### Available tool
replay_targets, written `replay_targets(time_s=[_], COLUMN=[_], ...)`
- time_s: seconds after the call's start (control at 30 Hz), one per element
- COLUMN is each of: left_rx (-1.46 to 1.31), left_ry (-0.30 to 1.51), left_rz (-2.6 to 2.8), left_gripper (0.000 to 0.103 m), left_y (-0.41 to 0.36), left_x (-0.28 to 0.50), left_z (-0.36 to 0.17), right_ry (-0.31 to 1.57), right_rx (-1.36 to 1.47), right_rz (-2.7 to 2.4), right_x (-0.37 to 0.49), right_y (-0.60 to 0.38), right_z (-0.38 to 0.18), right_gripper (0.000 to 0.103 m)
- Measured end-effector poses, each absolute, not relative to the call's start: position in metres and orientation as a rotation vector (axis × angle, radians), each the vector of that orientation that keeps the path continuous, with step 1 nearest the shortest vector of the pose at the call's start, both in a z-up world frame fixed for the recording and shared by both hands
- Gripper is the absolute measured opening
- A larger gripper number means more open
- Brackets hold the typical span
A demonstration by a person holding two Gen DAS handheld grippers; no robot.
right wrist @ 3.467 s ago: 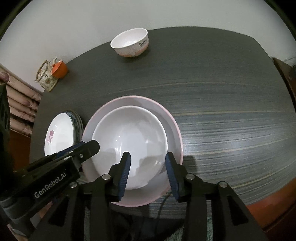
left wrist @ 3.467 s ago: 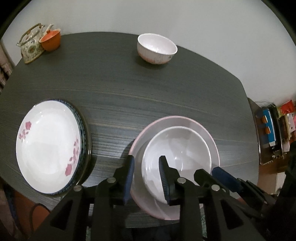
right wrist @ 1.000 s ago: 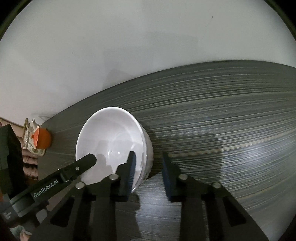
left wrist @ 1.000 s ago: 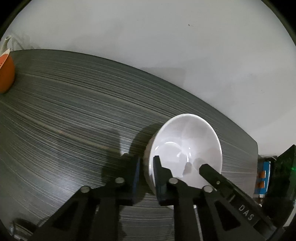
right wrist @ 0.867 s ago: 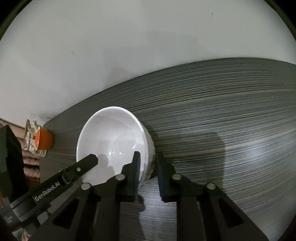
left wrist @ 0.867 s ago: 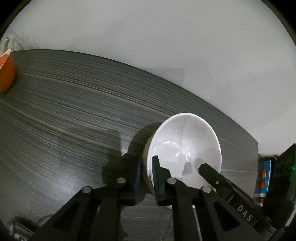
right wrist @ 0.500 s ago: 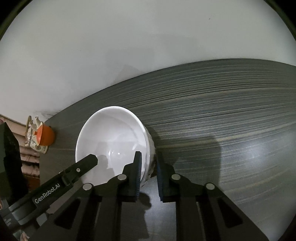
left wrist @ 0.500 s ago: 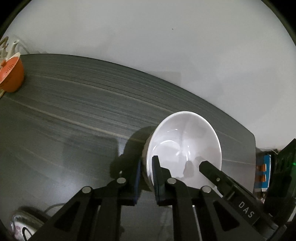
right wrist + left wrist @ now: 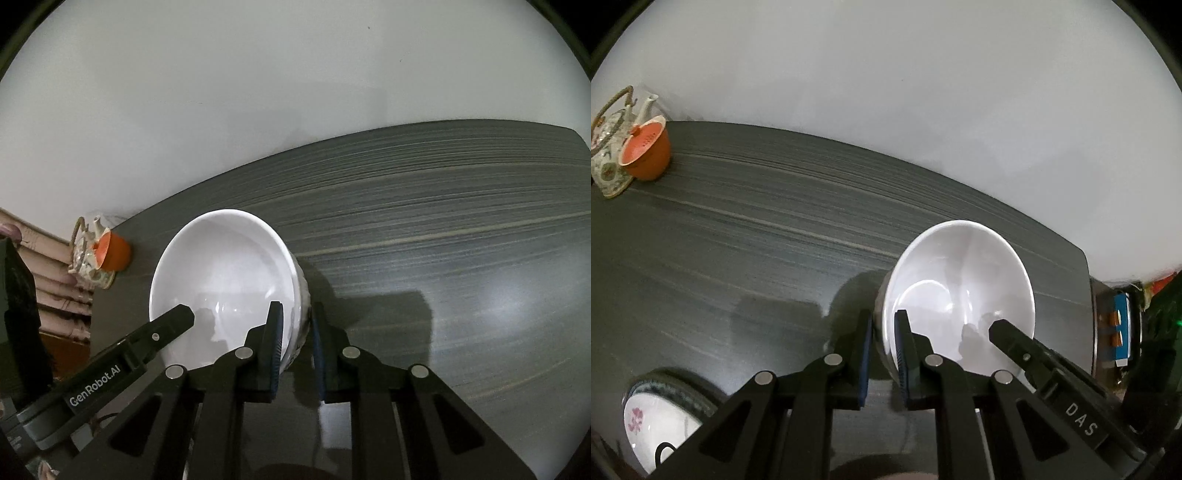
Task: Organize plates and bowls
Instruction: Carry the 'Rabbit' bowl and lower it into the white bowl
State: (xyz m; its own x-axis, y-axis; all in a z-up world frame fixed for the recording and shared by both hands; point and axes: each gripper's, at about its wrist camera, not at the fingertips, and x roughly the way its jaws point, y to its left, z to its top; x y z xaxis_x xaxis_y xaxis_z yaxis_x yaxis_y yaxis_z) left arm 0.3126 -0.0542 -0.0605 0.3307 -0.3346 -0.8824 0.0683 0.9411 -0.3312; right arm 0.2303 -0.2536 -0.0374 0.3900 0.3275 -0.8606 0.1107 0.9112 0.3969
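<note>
1. The left wrist view is showing a white round plate with pink flowers (image 9: 661, 428) in the lower left of the frame. It is sitting on a dark-rimmed plate under it. The right wrist view is not showing these plates.
2. The left wrist view is also showing a cluttered dark shelf (image 9: 1115, 332) with blue and orange things at the right edge. The right wrist view is showing pale stacked folds (image 9: 55, 288) at its left edge instead.
3. Both views are showing the small orange cup (image 9: 646, 153) (image 9: 112, 251) touching a flowered teapot with a wire handle (image 9: 607, 158) (image 9: 86, 254), at the far left.
4. The round white bowl (image 9: 960, 291) (image 9: 225, 280) is in the lower middle of each frame. I cannot tell if it is lifted or resting on the table.
5. The left gripper (image 9: 882, 350) is coming in from the bottom of its frame. Its blue-padded fingers (image 9: 866, 350) are pinching the bowl's left rim, one inside and one outside.
6. The right gripper (image 9: 295, 343) is reaching in from the bottom too. Its fingers (image 9: 275, 343) are pinching the bowl's right rim the same way.
7. Each view is showing the other gripper's black finger poking over the bowl.
8. The dark grey striped wooden table (image 9: 738, 240) (image 9: 461, 240) is filling the middle of both frames. A plain pale wall (image 9: 886, 92) (image 9: 258, 92) is filling the top.
</note>
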Motion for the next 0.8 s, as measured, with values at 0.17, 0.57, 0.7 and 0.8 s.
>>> replay_targets(time_s=[0.17,0.57,0.7,0.8], left_rx=[-0.254,-0.257,-0.266,-0.27], left_ry=[1.202,1.205,1.215,1.218], left_rz=[-0.273,-0.298,-0.308,-0.309], left_gripper=[0.012,0.012,0.012,0.012], left_y=[-0.051,-0.041,-0.035,-0.013], left_x=[0.293,0.227,0.21,0.191], left_z=[-0.051,-0.034,-0.034,-0.03], right_ry=[1.145,1.15,1.145,1.147], right_rx=[0.425,0.417,0.411,0.401], right_rz=[0.143,0.144,0.14,0.136], right_x=[0.208,0.149,0.131,0.12], right_y=[-0.253,-0.248,-0.241,-0.233], right_z=[-0.021,0.001,0.008,0.011], right_gripper=[0.015,0.015,0.015,0.016])
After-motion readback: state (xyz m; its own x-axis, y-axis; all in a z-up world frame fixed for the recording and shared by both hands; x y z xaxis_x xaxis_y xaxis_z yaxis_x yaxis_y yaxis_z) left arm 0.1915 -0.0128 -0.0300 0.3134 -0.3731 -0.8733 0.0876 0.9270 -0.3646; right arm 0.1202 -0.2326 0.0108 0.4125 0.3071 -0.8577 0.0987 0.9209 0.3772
